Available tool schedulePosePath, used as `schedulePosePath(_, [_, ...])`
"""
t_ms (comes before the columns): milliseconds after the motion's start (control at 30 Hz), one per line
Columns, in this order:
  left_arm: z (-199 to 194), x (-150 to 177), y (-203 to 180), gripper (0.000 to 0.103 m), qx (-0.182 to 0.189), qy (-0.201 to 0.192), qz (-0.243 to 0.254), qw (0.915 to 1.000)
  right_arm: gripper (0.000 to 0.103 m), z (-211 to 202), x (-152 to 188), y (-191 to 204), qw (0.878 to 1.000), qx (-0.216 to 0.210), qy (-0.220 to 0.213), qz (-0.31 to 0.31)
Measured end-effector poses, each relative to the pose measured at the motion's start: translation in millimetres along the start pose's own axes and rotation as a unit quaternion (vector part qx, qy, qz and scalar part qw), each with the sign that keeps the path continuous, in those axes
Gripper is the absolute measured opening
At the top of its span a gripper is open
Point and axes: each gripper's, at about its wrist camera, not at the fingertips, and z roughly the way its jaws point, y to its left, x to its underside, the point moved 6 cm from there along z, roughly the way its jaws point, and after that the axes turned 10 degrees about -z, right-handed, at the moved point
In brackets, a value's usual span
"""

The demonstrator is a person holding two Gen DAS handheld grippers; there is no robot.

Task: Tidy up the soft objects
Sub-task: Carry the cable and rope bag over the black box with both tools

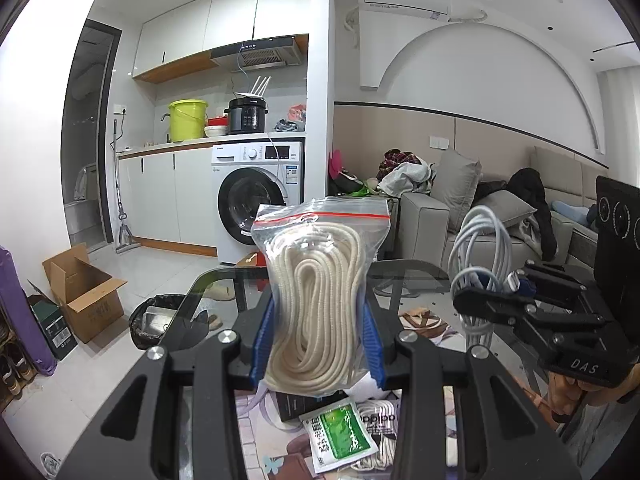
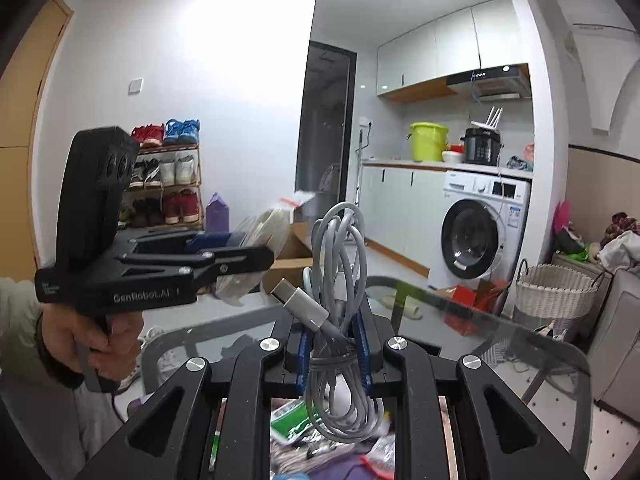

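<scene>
Clamped between the blue pads (image 1: 262,344) of the left gripper (image 1: 318,320): a clear zip bag of coiled white rope (image 1: 320,280), upright, red seal strip at twelve o'clock, jaws closed only as far as the bundle lets them. Below it, at six o'clock, a green-and-white sachet (image 1: 340,436) and more packets lying on a patterned mat on the glass table (image 1: 404,270). At three o'clock, the right gripper (image 1: 486,300), raised beside the left one. Pinched hard between its own blue pads (image 2: 362,344) in the right wrist view: a looped grey USB cable (image 2: 340,280), plug jutting toward ten o'clock, jaws squeezed almost together. At nine o'clock there, a hand (image 2: 92,338) gripping the left gripper's handle. Farther off, at two o'clock, a washing machine (image 2: 480,232); at three o'clock, a woven basket (image 2: 556,292).
</scene>
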Motion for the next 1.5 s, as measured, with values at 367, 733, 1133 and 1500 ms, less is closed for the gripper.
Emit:
schedulePosePath(367, [38.6,-16.7,7.6,0.038,-0.032,-0.016,-0.015,0.9993,0.019,34.2,-31.2,-38.3,0.999,0.037,-0.022,0.027])
schedulePosePath(733, [96.9,-20.6,33.3,0.038,-0.023,0.005,-0.035,0.9991,0.019,120.9,-21.2,-84.4,0.998,0.045,0.009,0.050])
schedulePosePath(1133, [132.8,13.9,35.7,0.038,-0.038,0.098,-0.032,0.9939,0.019,164.5,8.7,-92.3,0.996,0.035,0.073,0.047])
schedulePosePath(1500, [151.1,33.0,33.9,0.038,-0.043,0.158,-0.028,0.9861,0.019,188.6,43.4,-83.7,0.989,0.019,0.146,0.030])
